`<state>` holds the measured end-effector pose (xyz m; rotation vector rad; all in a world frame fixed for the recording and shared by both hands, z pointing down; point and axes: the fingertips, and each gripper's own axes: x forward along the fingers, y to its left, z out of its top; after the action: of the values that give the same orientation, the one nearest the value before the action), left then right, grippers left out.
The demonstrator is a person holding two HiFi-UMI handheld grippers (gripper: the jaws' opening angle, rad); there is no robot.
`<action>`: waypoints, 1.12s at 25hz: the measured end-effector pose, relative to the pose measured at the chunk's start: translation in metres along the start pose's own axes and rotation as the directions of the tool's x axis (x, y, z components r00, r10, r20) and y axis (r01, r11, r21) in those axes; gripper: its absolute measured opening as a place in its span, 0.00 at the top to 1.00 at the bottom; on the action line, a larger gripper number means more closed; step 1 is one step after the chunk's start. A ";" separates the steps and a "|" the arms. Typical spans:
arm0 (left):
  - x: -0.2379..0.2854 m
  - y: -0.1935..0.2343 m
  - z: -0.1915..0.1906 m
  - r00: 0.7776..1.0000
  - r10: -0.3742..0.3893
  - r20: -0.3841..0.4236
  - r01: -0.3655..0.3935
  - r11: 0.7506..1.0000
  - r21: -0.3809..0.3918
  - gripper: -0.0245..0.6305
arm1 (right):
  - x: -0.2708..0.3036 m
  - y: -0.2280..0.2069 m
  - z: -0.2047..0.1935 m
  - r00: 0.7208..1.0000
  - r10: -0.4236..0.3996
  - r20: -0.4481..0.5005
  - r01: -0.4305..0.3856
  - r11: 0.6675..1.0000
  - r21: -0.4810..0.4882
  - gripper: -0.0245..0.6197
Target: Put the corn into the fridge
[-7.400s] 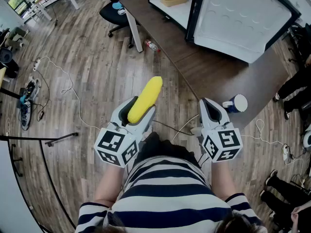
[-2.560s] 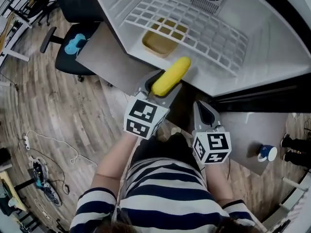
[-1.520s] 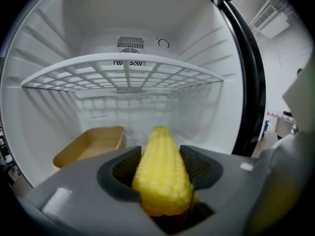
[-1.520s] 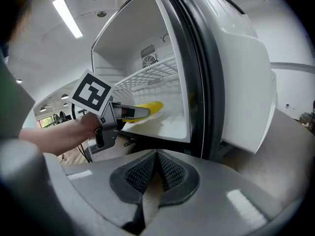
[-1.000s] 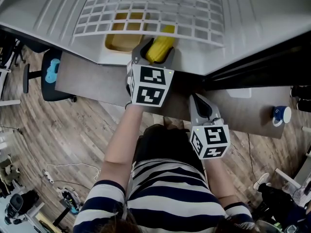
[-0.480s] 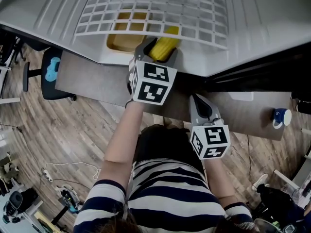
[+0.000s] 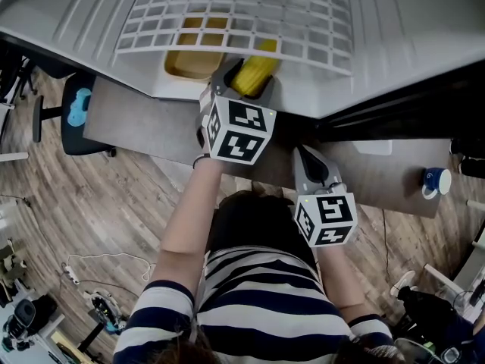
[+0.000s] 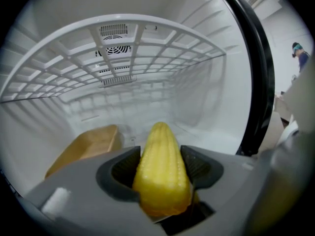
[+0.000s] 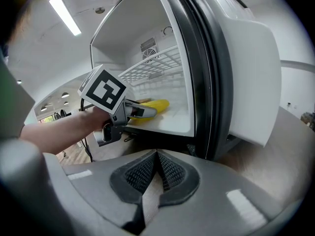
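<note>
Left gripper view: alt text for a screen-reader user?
The left tool grips a yellow corn cob, pointing it into the open white fridge. A tan tray sits inside to its left, below a wire shelf.

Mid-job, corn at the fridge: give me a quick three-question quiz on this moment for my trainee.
1. True or false: the right gripper is shut on nothing.
2. What does the left gripper hold? A: a blue mug. B: a yellow corn cob. C: a plastic bottle.
3. Fill in: in the left gripper view, the tan shallow tray inside the white fridge lies to the corn's ____.
Key: 1 true; 2 B; 3 left.
</note>
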<state>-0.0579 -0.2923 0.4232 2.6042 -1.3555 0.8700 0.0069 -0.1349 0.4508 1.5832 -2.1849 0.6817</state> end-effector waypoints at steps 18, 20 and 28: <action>-0.028 -0.001 0.005 0.997 -0.021 0.075 0.027 0.997 -0.073 0.96 | -0.004 0.003 0.004 1.000 0.000 0.008 0.000 1.000 -0.010 0.97; -0.035 -0.001 0.006 0.995 -0.025 0.099 0.034 0.995 -0.090 0.96 | -0.003 0.005 0.006 1.000 0.005 0.009 -0.005 1.000 -0.015 0.97; -0.074 0.010 0.008 0.982 -0.012 0.188 0.042 0.987 -0.157 0.96 | 0.002 0.011 0.012 1.000 0.019 0.009 -0.019 0.999 -0.029 0.97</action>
<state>-0.0951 -0.2470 0.3766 2.6254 -1.3654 0.4997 -0.0040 -0.1402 0.4399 1.5563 -2.2086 0.6469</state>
